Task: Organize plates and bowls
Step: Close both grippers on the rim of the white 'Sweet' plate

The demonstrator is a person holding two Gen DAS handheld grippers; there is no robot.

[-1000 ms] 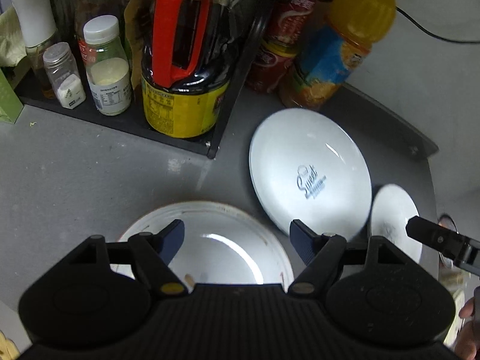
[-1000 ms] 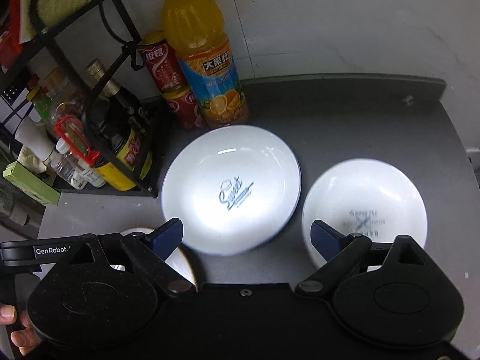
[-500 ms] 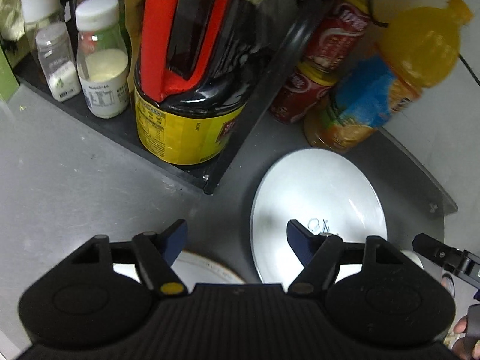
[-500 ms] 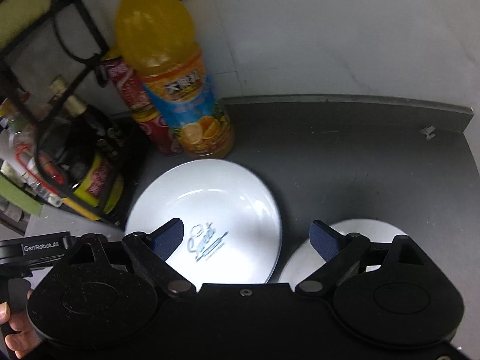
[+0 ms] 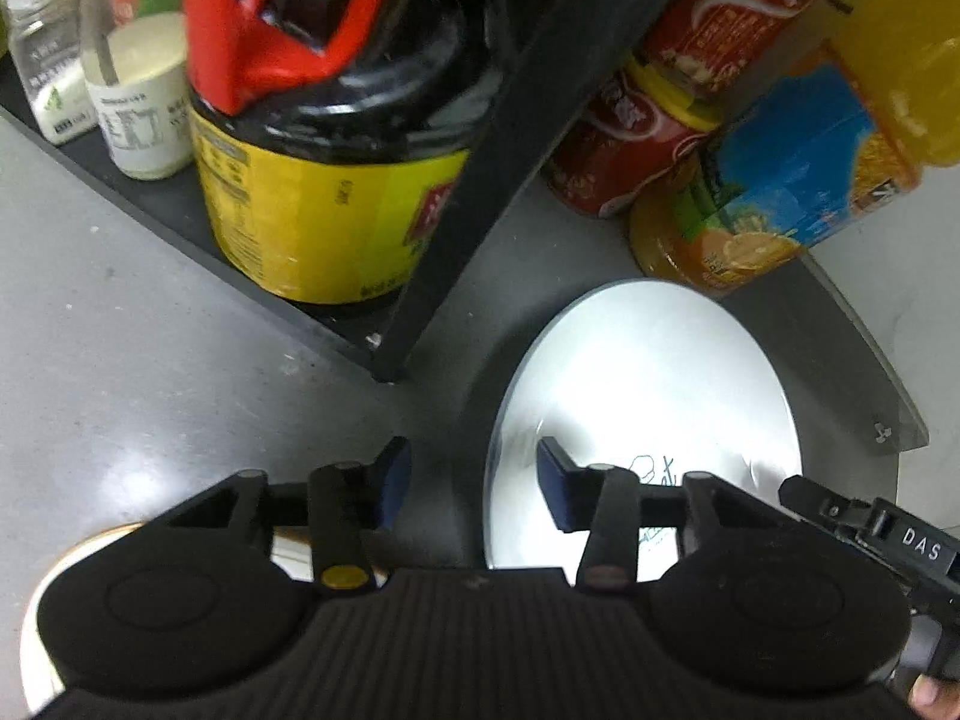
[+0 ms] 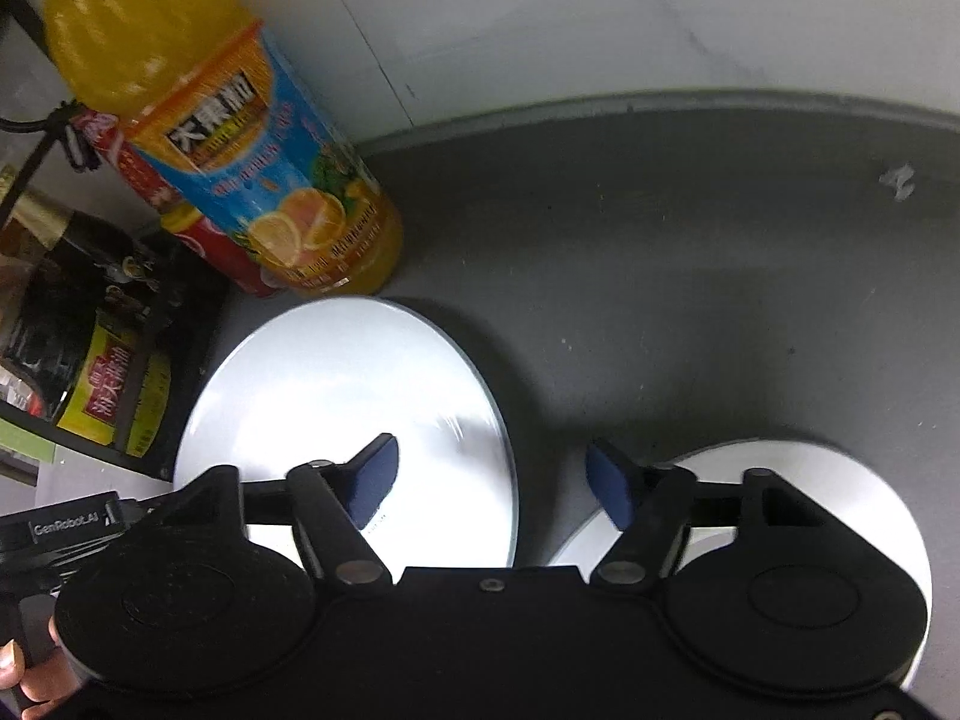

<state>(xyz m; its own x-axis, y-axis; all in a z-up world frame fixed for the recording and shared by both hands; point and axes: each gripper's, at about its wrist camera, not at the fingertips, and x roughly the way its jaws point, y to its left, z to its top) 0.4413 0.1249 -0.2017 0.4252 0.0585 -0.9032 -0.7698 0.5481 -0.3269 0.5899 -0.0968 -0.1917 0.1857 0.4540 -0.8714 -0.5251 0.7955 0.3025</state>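
Observation:
A white plate (image 5: 648,396) printed with blue script lies on the grey counter. My left gripper (image 5: 474,492) straddles its left rim, one fingertip (image 5: 393,489) over the counter and the other above the plate. Its jaws are closing and the pads stand clear of the rim. My right gripper (image 6: 492,486) straddles the right rim of the same plate (image 6: 336,396). Its jaws are closing too, without touching. A white bowl (image 6: 810,474) sits to the right, half hidden by the gripper body. A brown-rimmed plate (image 5: 36,648) peeks out at lower left.
A black rack (image 5: 288,300) holds a dark jug with a red handle (image 5: 324,180) and small jars (image 5: 144,108). Red cans (image 5: 648,138) and an orange juice bottle (image 6: 240,138) stand just behind the plate. A raised counter edge (image 6: 660,105) meets the white wall.
Both grippers have sunk and moved forward onto the printed plate, and their jaws have narrowed. The brown-rimmed plate and the bowl have slid mostly under the gripper bodies.

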